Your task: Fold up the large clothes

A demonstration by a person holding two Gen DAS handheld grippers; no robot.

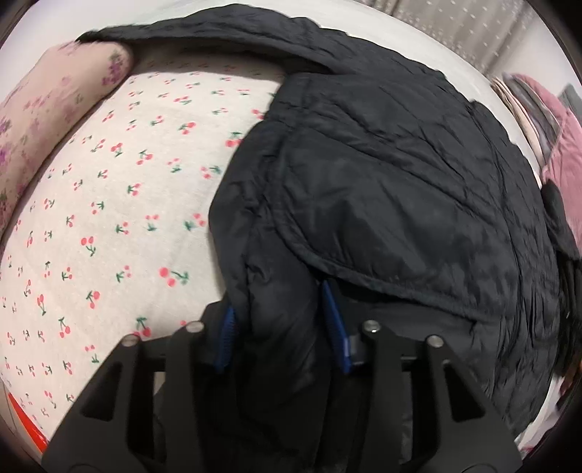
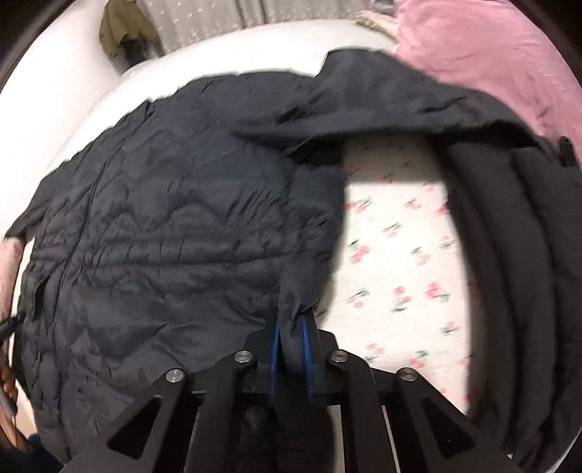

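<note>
A large black quilted jacket [image 1: 382,174] lies spread on a bed with a cherry-print sheet [image 1: 120,203]. My left gripper [image 1: 280,309] is shut on a thick fold of the jacket's edge; the blue pads [image 1: 333,320] press each side of the fabric. In the right wrist view the jacket [image 2: 156,225] fills the left and a sleeve [image 2: 400,105] stretches across the top. My right gripper [image 2: 291,327] is shut on a bunched edge of the jacket, over the sheet [image 2: 400,254].
A floral pink pillow [image 1: 47,109] lies at the left. A pink blanket [image 2: 491,47] lies at the bed's far right. Another dark padded garment [image 2: 516,254] lies at the right. Curtains [image 2: 203,22] hang behind the bed.
</note>
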